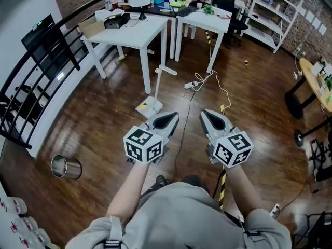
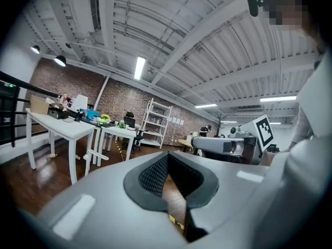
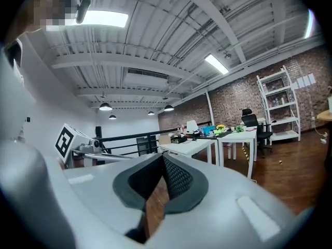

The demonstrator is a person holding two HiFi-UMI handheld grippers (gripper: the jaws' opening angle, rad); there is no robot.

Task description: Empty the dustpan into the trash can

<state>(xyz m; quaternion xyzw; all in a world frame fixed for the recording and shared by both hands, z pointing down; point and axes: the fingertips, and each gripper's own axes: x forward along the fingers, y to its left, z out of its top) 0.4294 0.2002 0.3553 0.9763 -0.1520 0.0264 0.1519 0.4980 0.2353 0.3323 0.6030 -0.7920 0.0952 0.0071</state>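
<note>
In the head view I hold both grippers side by side at waist height over the wooden floor. My left gripper point(image 1: 173, 116) is shut with nothing in it, and so is my right gripper point(image 1: 206, 113). A white flat dustpan point(image 1: 149, 107) with an upright handle stands on the floor just beyond the left gripper, beside a table leg. A shiny metal can point(image 1: 66, 166) sits on the floor at the lower left. In the left gripper view the pads point(image 2: 155, 173) meet at the tip. The right gripper view likewise shows its pads point(image 3: 176, 178) closed together.
White tables point(image 1: 136, 31) crowded with items stand ahead, and a black railing point(image 1: 39, 82) runs along the left. Cables and a power strip point(image 1: 193, 84) lie on the floor ahead. A white shelf point(image 1: 272, 9) and a round table point(image 1: 314, 82) are to the right.
</note>
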